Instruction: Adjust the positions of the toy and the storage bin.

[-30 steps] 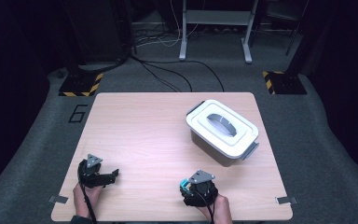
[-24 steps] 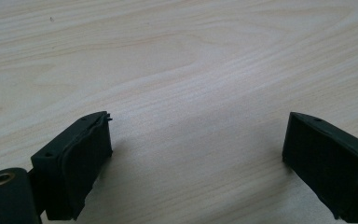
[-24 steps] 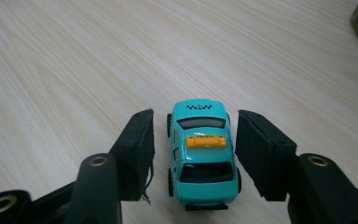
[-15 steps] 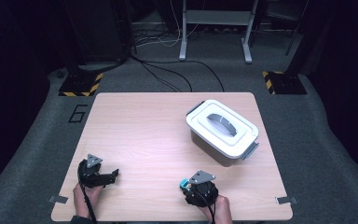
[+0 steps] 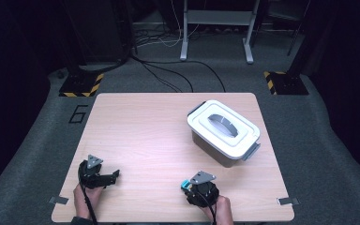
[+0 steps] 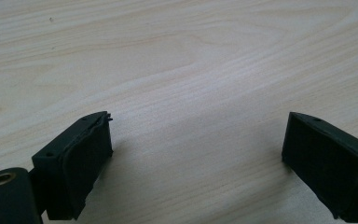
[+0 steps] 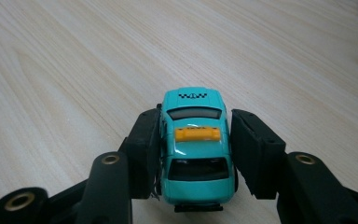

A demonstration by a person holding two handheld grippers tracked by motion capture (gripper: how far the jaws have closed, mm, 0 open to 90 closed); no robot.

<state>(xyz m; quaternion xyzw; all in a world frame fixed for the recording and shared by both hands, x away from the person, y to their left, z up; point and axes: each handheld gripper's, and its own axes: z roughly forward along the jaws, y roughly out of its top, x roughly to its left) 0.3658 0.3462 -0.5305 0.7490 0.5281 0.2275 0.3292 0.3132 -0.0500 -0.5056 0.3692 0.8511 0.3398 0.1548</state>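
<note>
Pale wooden tabletop (image 5: 150,140) carrying a lidded white plastic box (image 5: 222,131) far right; right gripper (image 7: 196,154) pinching a small teal toy taxi (image 7: 196,149) near the front edge; left gripper (image 6: 196,158) lying spread, empty; smooth car flanks risking slipping out, nose tipping.

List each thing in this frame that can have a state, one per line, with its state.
Storage box: lid on, sitting on the table, untouched.
Box handle: folded flat on the lid.
Toy taxi: upright, clamped by its sides between the right gripper's jaws.
Right gripper: shut on the toy taxi.
Left gripper: jaws wide apart, nothing between them, just above bare table.
</note>
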